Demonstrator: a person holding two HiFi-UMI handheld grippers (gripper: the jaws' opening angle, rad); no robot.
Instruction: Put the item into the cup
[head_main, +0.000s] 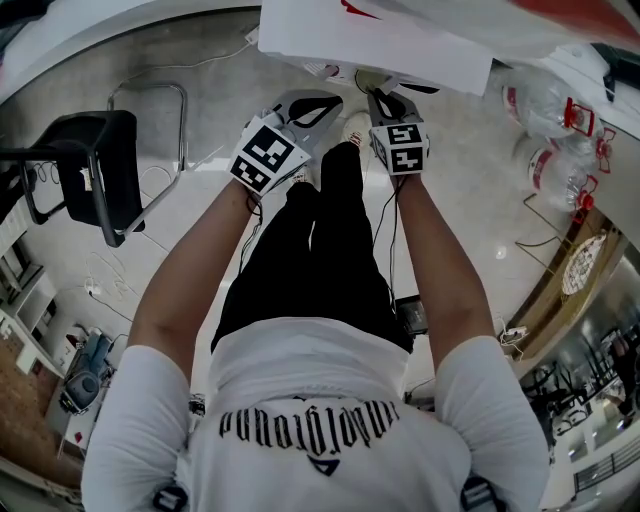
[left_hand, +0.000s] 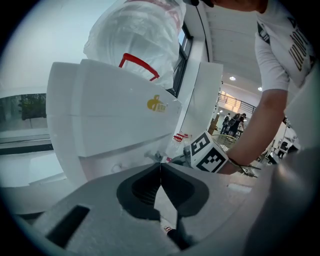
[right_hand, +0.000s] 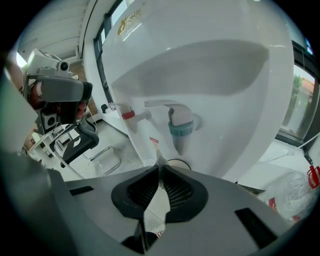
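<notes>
So, both tools are pinched shut with nothing between the jaws, left gripper (left_hand: 160, 164) and right gripper (right_hand: 159, 167) alike. What I take for the cup (right_hand: 178, 162) is the round rim just past the right gripper's tips, dead ahead and slightly lower, under the blue tap (right_hand: 180, 127) of the dispenser (right_hand: 225, 75). The right one's clearly nearer. I can't spot the item anywhere.

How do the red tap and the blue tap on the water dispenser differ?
The red tap sits left of the blue tap. The red tap has a red collar and a slim spout; the blue tap has a blue collar and looks bulkier. Both jut from the white dispenser, in its recessed front.
</notes>
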